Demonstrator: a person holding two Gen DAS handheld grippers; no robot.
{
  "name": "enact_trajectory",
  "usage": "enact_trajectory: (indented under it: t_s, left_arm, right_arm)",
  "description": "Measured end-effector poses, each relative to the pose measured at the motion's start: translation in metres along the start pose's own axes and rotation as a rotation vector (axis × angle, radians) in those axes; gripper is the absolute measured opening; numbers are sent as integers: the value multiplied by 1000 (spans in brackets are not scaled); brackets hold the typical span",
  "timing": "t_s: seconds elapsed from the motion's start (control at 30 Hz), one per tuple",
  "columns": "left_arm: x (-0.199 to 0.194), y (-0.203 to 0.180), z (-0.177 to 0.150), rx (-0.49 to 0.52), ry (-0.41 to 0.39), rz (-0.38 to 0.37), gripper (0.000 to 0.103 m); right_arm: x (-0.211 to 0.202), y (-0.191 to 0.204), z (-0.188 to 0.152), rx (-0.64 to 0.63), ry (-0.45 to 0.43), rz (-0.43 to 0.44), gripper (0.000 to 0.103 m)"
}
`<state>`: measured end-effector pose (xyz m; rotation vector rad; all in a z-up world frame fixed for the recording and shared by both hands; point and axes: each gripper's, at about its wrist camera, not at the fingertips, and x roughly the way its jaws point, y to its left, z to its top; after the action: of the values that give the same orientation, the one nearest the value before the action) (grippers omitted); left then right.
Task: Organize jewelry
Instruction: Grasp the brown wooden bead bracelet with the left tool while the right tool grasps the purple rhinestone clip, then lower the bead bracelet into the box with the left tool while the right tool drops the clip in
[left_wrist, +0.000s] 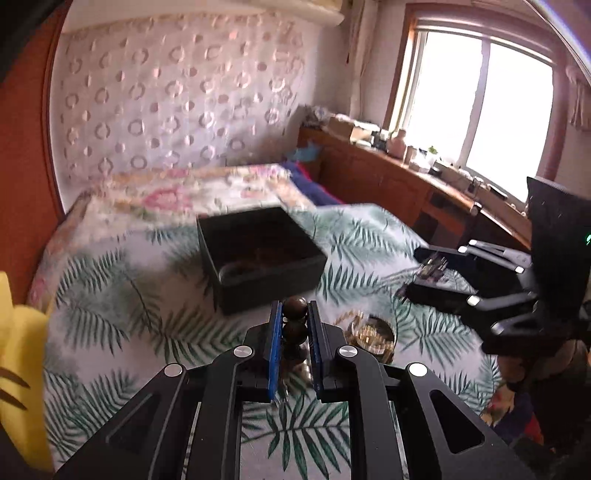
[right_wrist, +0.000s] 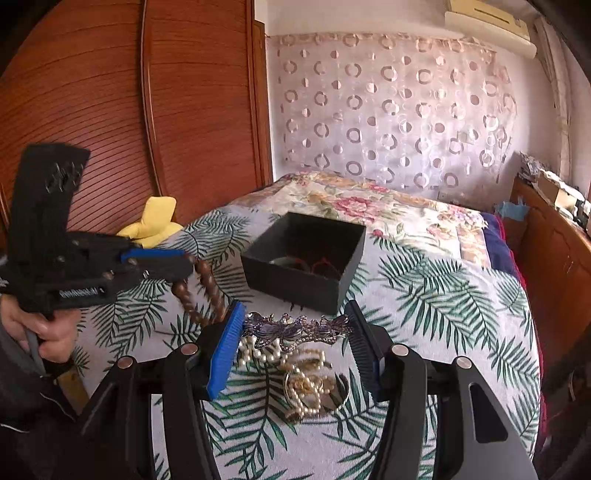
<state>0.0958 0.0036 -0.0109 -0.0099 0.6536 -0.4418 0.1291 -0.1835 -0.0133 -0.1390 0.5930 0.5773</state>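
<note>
We have the left gripper (left_wrist: 294, 341) pinching a string of dark wooden beads (right_wrist: 201, 286), jaws pressed on it near the tips. In the right wrist view the string hangs down in a loop below the jaws, clear of the bedspread (right_wrist: 424, 295). The black box (left_wrist: 258, 254) lies straight ahead of this gripper, beyond the fingertips, open side up, with a few pieces already inside. We judge the coming move to be a forward carry over the near wall of the box.

The right gripper (right_wrist: 295, 336) pinches a silver hair clip (right_wrist: 295, 328) by its two ends, the clip's length crosswise between the pads. A heap of pearls and gold chain (right_wrist: 306, 384) lies on the bedspread below it.
</note>
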Motion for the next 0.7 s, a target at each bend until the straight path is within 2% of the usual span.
enact_trajectory:
  t_s: [0.23, 0.7]
  left_arm:
    - [-2, 7, 33, 19, -53, 56, 12]
    - [48, 40, 83, -7, -34, 124, 12]
  right_arm:
    - [10, -2, 21, -23, -23, 5, 58]
    - [37, -23, 64, -41, -102, 59, 58]
